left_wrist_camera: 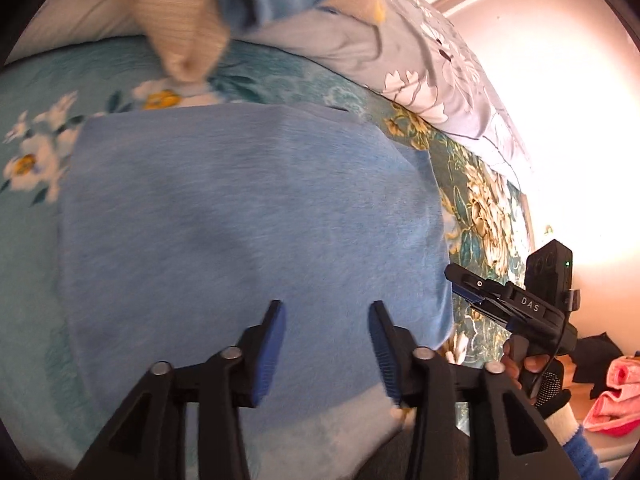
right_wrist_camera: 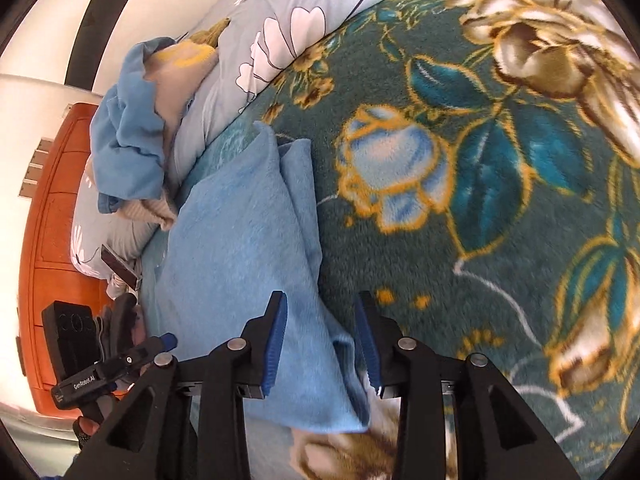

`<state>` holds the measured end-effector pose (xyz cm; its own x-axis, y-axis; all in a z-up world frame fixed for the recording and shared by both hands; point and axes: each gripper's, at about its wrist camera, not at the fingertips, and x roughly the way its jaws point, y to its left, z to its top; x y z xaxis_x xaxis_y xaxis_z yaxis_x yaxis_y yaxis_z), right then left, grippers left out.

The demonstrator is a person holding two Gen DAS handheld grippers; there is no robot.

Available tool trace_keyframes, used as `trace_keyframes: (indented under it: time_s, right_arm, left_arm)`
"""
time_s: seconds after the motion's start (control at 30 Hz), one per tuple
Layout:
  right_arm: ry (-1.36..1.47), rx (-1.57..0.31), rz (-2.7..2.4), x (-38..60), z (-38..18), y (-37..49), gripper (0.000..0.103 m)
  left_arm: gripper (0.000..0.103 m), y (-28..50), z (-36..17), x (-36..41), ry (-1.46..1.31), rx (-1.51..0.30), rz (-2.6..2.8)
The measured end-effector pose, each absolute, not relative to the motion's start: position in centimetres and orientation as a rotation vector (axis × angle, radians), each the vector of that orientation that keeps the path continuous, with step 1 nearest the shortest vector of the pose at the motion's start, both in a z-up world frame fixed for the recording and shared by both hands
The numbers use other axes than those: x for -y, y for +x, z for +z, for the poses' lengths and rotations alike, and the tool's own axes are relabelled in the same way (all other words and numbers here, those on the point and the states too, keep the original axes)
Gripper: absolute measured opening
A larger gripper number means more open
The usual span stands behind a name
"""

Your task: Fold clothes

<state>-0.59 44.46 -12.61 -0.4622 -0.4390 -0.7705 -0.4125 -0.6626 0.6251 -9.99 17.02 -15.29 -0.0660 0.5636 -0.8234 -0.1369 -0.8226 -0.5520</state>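
A light blue fleece garment point(left_wrist_camera: 248, 216) lies folded flat on the floral bed blanket point(left_wrist_camera: 32, 240). My left gripper point(left_wrist_camera: 326, 312) hovers open over its near edge, with nothing between the fingers. My right gripper point(right_wrist_camera: 320, 304) is open too, above the garment's folded right edge and corner point(right_wrist_camera: 248, 248), where two layers show. In the left wrist view, a hand holds the right gripper point(left_wrist_camera: 460, 280) just off the garment's right side. The left gripper point(right_wrist_camera: 166, 342) shows at the lower left of the right wrist view.
A heap of blue and beige clothes point(right_wrist_camera: 128, 144) rests against grey floral pillows point(right_wrist_camera: 280, 20) at the head of the bed. An orange wooden cabinet point(right_wrist_camera: 52, 220) stands beyond. Pink cloth point(left_wrist_camera: 616, 396) lies off the bed at right. The dark teal blanket point(right_wrist_camera: 480, 200) spreads to the right.
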Motion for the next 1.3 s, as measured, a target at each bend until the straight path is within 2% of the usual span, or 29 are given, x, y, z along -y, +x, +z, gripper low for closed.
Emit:
trace_keyframes:
  time_s: [0.17,0.3,0.33,0.37,0.47,0.6,0.83,0.87,0.97,1.03,1.1,1.17,1.3]
  right_arm:
    - [1.542,1.361,-2.295,-45.2,-13.6,-1.8,0.037]
    - [1.49,1.404,-2.275,-45.4,-13.9,-2.0,0.036]
    - [1.481,1.416,-2.27,-45.3,-14.0,-2.1,0.033]
    - [1.473,1.427,-2.266,-45.3,-14.0,-2.2,0.023]
    - [1.489,1.428,-2.268,-44.8,-13.9,-2.7,0.01]
    - [1.499,1.408,-2.284,-44.3,-12.6,-2.9,0.008]
    - [1.544,1.378,-2.32,-43.5,-10.7,-3.4,0.008]
    - [1.547,1.378,-2.323,-43.4,-10.6,-3.4,0.008]
    - [1.56,1.375,-2.327,-43.2,-10.2,-3.5,0.008]
    - [1.573,1.38,-2.329,-43.1,-10.2,-3.5,0.008]
    - [1.582,1.385,-2.333,-43.0,-10.0,-3.5,0.008]
    - [1.589,1.381,-2.339,-42.8,-9.8,-3.5,0.008]
    - [1.619,1.343,-2.373,-42.2,-8.8,-3.9,0.007]
  left_arm:
    - [0.065,-10.9,-17.1,-17.9,-1.759,0.48,1.919]
    - [0.065,-11.2,-18.0,-17.8,-1.759,0.526,1.901]
    - [0.065,-11.2,-18.1,-17.5,-1.754,0.546,1.897]
    - [0.065,-11.1,-18.1,-17.3,-1.751,0.561,1.892]
    - [0.065,-10.9,-18.1,-16.8,-1.745,0.595,1.885]
    - [0.065,-10.9,-16.9,-16.3,-1.68,0.665,1.873]
    - [0.063,-12.4,-17.2,-16.5,-1.677,0.672,1.893]
    - [0.058,-12.5,-17.3,-16.4,-1.682,0.681,1.896]
    - [0.032,-12.5,-17.9,-15.9,-1.699,0.697,1.911]
    - [0.021,-12.6,-18.3,-15.6,-1.711,0.708,1.921]
    - [0.006,-12.6,-18.7,-15.3,-1.723,0.719,1.931]
    - [0.001,-12.7,-19.0,-15.0,-1.735,0.73,1.941]
    - [0.001,-12.7,-19.1,-14.6,-1.753,0.734,1.953]
